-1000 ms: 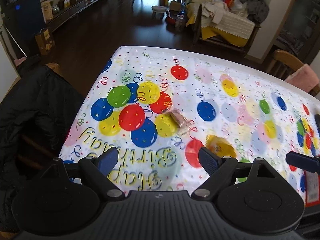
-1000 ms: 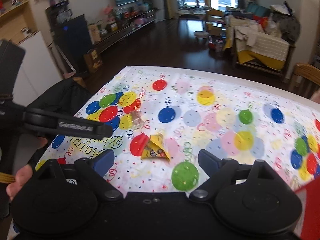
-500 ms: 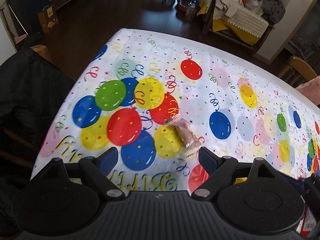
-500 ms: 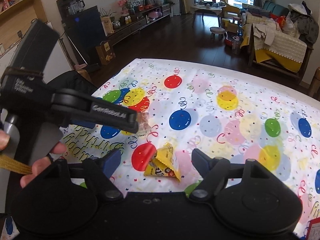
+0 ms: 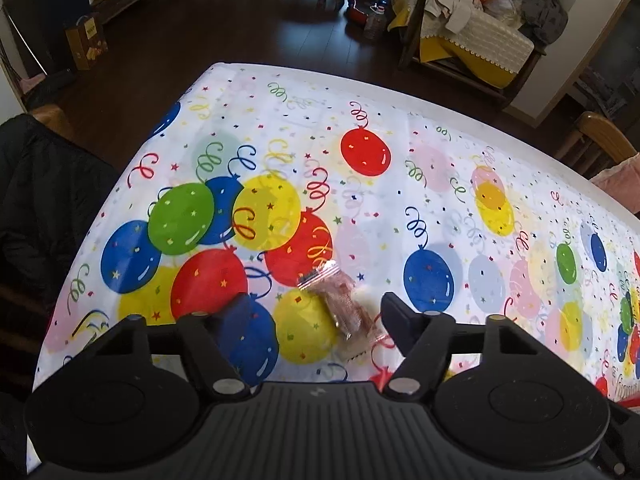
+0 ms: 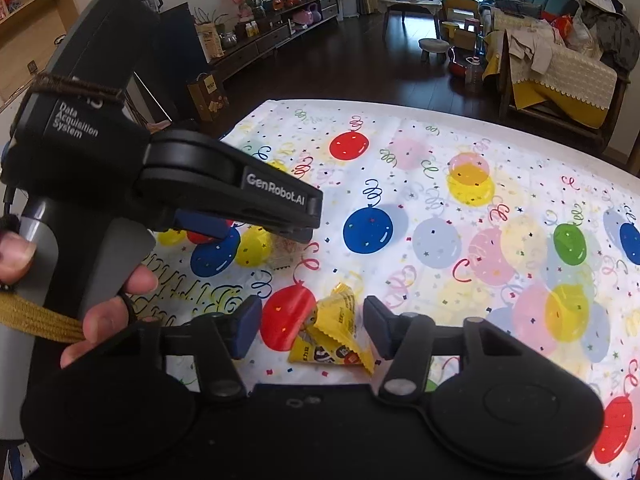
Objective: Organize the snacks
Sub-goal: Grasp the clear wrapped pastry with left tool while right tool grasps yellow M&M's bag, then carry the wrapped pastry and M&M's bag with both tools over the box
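- While the left gripper hangs low over the counter, its jaws stand wide apart with nothing between them but the clear snack packet, which lies flat on the balloon-print cloth in the lower middle of the left wrist frame, nearer the right finger.
- From the right wrist view, the left gripper crosses the left half of the frame, held by the left hand; the packet under its tip is mostly hidden.
- At the bottom centre of that frame the right gripper has its jaws spread wide, gripping nothing.
- Between its fingers the yellow candy packet lies crumpled on the counter, touching neither finger, partly over a red balloon print.
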Available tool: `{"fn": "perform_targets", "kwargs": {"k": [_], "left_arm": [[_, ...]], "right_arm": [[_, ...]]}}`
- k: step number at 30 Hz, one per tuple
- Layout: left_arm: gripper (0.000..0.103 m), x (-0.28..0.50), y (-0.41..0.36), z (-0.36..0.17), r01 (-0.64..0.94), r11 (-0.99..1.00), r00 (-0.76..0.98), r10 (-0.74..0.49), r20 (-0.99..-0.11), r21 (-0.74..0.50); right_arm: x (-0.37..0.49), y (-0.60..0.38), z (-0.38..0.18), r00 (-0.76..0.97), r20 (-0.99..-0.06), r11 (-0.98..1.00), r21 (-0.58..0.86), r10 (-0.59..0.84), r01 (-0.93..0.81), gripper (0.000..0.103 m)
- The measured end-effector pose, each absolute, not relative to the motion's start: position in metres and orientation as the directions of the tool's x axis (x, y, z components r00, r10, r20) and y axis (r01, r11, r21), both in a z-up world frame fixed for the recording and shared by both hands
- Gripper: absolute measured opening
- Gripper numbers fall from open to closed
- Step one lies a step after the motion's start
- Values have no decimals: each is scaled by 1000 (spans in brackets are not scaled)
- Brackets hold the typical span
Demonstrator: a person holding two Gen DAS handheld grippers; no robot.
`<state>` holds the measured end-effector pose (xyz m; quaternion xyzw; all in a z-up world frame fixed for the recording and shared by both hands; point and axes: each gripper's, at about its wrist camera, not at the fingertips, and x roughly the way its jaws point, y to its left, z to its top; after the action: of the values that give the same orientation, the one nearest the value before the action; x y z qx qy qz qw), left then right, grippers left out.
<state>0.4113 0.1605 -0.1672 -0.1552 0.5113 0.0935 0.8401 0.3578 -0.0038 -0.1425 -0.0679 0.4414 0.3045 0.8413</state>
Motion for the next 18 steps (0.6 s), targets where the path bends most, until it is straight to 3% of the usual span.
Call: {"fn": "perform_targets", "kwargs": {"k": [6, 8, 11, 18], "left_arm": [[48, 414, 157, -166, -295, 944, 472, 9, -881, -149], [32, 414, 157, -166, -290, 945, 475, 6, -880, -151], [25, 412, 161, -166, -296, 940, 477, -9, -879, -170], [19, 401, 173, -164, -318, 926, 478, -27, -878, -202]], "right_arm": [[359, -3, -146, 436, -782, 807, 140, 446, -574, 42], [360, -4, -147, 442, -782, 810, 132, 439, -571, 34], [361, -7, -146, 448, -781, 818, 134, 434, -559, 24], [356, -18, -144, 468, -784, 848, 134, 407, -513, 22]]}}
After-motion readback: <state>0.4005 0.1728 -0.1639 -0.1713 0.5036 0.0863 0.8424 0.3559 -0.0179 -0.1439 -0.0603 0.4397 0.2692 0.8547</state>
